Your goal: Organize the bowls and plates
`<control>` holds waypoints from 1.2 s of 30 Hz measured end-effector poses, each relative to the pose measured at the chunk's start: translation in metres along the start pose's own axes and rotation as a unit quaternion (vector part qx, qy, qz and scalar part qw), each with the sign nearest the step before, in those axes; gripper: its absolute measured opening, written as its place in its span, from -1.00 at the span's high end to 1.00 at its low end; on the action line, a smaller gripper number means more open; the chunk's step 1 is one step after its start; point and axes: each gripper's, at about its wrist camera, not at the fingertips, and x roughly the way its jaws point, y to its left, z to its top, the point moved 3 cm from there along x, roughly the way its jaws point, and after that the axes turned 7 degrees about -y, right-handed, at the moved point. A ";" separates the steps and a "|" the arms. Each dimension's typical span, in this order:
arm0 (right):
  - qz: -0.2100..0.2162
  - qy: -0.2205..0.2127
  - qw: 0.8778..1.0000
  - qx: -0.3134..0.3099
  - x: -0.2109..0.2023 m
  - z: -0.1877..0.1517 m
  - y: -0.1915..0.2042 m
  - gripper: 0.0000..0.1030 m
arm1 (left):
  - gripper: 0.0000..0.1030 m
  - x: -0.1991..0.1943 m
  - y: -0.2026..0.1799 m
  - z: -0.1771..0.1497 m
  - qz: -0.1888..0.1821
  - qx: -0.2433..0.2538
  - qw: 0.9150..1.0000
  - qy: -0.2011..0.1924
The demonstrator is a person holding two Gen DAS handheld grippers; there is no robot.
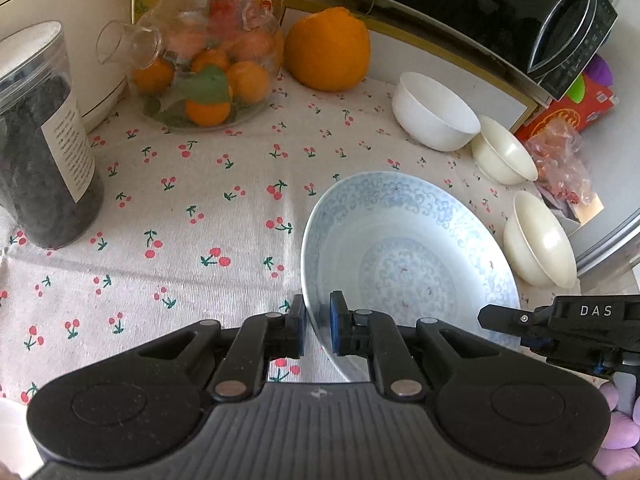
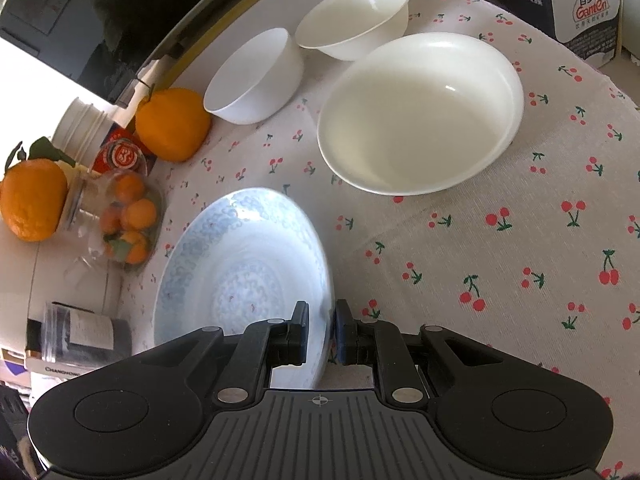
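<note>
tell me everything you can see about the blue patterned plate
The blue patterned plate is a deep, glossy, ceramic-looking dish, white with pale blue scrollwork round the rim and a central medallion. It is empty and looks intact. The left gripper pinches one side of its rim and the right gripper pinches the opposite side, holding it tilted over the cherry-print tablecloth. Whether its underside touches the cloth cannot be told.

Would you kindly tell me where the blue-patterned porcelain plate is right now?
The blue-patterned porcelain plate sits low centre in both wrist views, left gripper and right gripper clamping opposite rims, near the cream bowl.
</note>
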 end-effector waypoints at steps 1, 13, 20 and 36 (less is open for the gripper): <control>0.000 0.001 1.000 -0.002 0.000 0.000 0.000 0.73 | 0.80 0.000 0.000 0.000 0.000 0.000 1.000 0.001; 0.002 0.015 1.000 -0.016 0.002 0.004 0.004 0.67 | 0.53 -0.002 -0.004 0.002 0.022 0.034 0.999 0.001; -0.007 0.019 0.999 -0.028 0.000 0.006 0.004 0.47 | -0.01 -0.006 -0.002 0.002 0.026 0.041 0.999 0.000; 0.011 -0.018 0.987 -0.159 -0.050 -0.005 0.037 -0.65 | -0.90 -0.042 -0.004 -0.002 0.025 0.092 0.995 -0.025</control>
